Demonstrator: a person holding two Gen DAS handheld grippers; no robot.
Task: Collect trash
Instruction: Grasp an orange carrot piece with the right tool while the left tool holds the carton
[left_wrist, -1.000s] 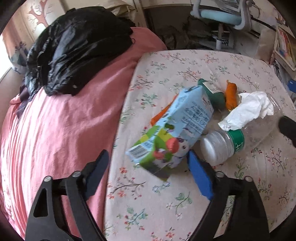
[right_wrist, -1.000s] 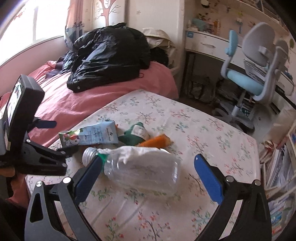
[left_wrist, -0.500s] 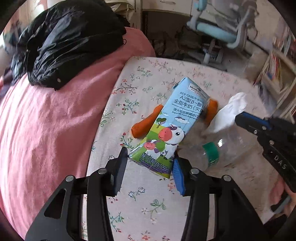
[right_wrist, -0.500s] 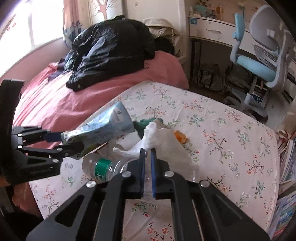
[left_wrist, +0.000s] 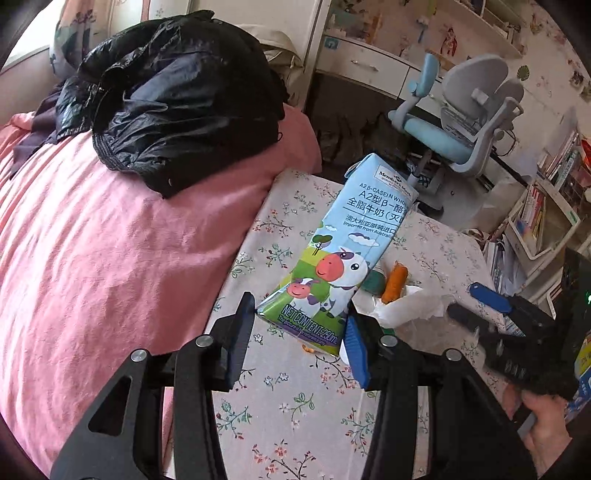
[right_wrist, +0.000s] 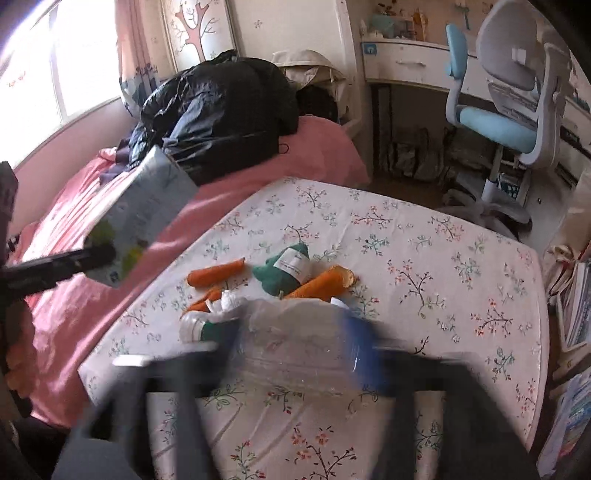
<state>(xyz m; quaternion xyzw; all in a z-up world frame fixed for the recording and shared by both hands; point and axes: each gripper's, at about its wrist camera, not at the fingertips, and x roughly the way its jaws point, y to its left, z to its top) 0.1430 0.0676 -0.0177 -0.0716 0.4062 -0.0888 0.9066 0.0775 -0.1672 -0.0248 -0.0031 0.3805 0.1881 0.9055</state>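
Showing only rightward: carrot (right_wrist: 216, 275) beside bottle (right_wrist: 291, 347)

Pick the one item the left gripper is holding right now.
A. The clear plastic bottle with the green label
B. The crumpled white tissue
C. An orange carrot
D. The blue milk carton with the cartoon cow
D: the left gripper has its pads pressed on the lower end of the milk carton, lifted clear of the floral tabletop, while the bottle, carrot and tissue lie below.
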